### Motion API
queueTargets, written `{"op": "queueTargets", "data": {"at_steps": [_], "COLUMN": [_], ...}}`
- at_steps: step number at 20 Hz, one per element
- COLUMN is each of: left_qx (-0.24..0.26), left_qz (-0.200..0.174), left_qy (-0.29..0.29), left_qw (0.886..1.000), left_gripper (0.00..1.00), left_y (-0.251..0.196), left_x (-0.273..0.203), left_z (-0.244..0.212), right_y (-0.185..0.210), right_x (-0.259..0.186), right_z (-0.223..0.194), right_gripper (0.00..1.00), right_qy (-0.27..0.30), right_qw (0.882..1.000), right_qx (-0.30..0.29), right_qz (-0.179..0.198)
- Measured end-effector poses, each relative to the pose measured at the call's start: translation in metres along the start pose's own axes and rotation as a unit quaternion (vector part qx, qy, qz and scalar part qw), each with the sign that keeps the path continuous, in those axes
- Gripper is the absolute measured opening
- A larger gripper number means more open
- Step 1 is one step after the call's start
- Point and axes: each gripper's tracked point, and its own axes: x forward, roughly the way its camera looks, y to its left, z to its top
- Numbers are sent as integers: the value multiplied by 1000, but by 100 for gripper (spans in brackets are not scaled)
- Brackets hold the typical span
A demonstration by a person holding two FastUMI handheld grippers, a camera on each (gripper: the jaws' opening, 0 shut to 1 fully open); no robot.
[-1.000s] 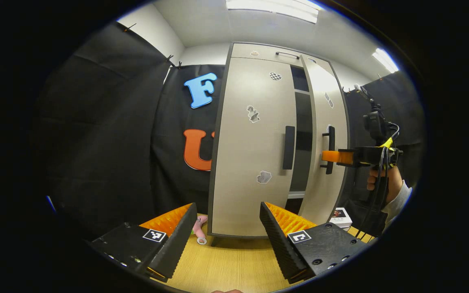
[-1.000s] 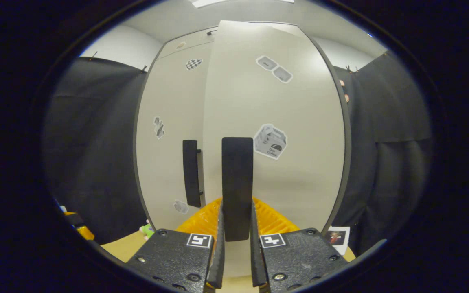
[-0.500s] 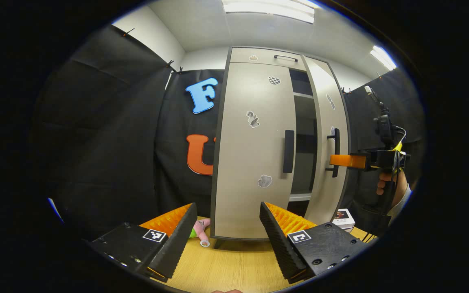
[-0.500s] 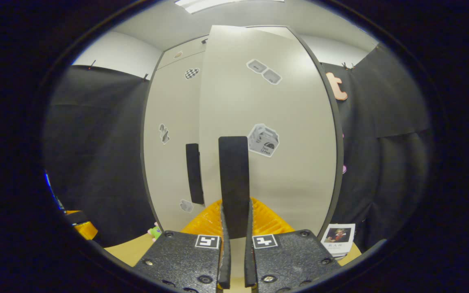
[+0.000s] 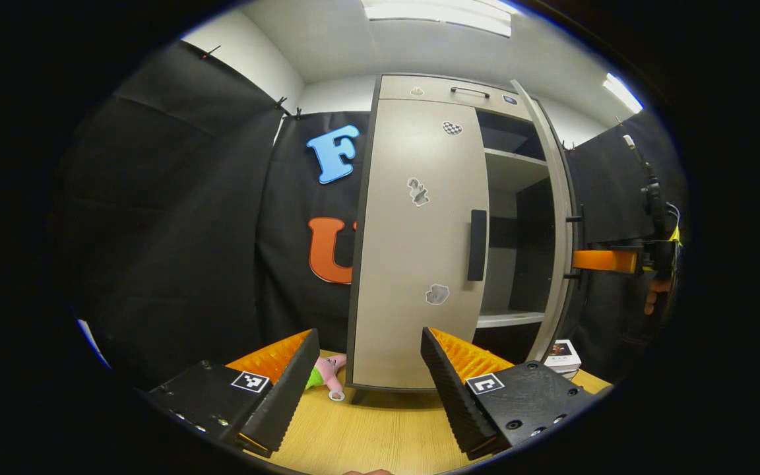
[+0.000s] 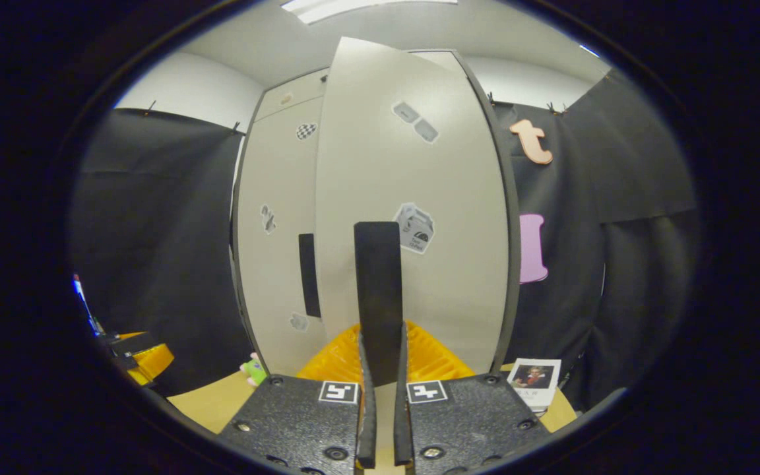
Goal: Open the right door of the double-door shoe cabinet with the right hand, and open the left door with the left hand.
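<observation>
Where black cloth hangs, wooden tabletop.

path to left door handle: free | right door: swung aside, probably clear

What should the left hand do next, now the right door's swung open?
Probably move the left gripper forward and up toward the left door's handle. That door looks shut, its handle untouched, and the left gripper hangs open well short of it, while the right gripper is shut on the right door's handle.
</observation>
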Motion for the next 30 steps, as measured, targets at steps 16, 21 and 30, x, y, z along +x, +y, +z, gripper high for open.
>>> {"op": "queueTargets", "data": {"at_steps": [16,21,30], "left_qx": [-6,-4,8], "left_qz": [-60,-45,-17], "left_qy": [1,3,-1], "left_qw": [998,999,1000], "left_gripper": [93,92,92], "left_y": [-56,-48,-33], "left_x": [12,9,7], "left_z": [-4,-4,1], "right_y": [-159,-158,-67], "right_x": [-78,-71,-112], "right_z": [5,-2,1], "right_gripper": [4,4,8], "right_qy": [-18,-14,-52], "right_qw": [984,993,992], "right_qx": [-26,31,-38], "right_qz": [-174,-117,-111]}}
